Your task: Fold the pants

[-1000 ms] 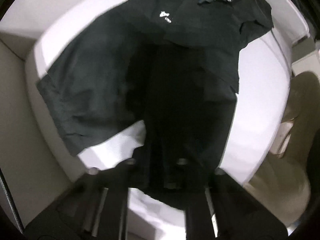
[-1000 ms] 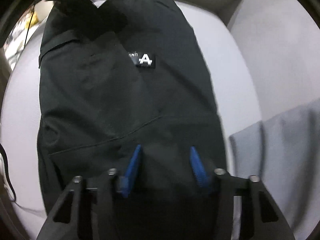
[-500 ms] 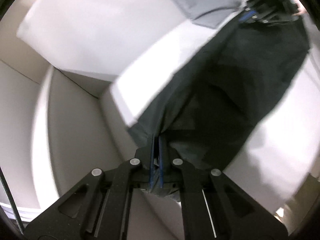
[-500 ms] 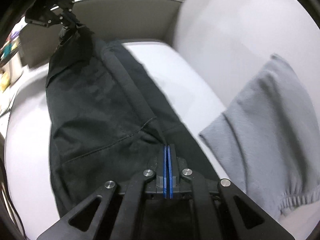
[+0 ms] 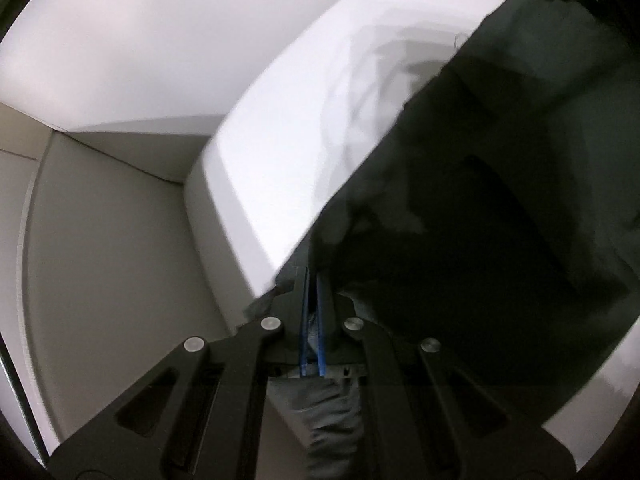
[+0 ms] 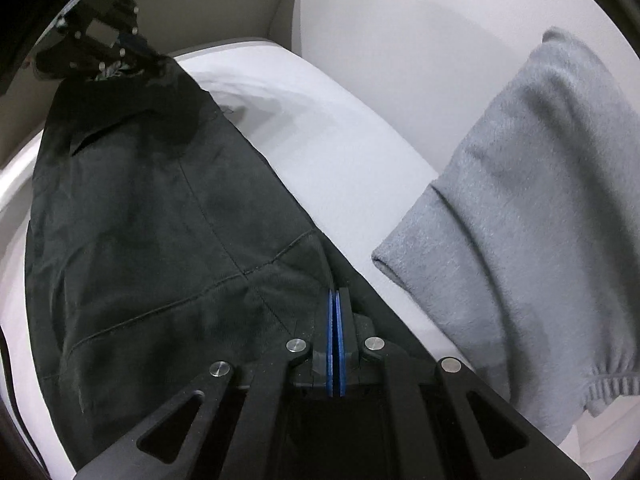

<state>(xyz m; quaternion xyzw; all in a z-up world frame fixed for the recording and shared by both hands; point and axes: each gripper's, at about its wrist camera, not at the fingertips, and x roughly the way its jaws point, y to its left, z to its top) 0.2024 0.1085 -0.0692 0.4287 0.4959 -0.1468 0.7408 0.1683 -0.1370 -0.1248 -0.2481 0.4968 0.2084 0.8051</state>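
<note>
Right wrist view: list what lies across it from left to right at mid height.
White bed surface at the left edge → black pants, shut in the right gripper → white bed surface again → grey sweatpants.

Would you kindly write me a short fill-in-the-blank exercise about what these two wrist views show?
1. The pants held by both grippers are ____ in colour.
2. The fingers of the right gripper are ____ on the fabric.
3. Beside the pants lies a ____ garment.
4. The pads on the left gripper are ____.

Missing words: black; shut; grey; blue
</note>
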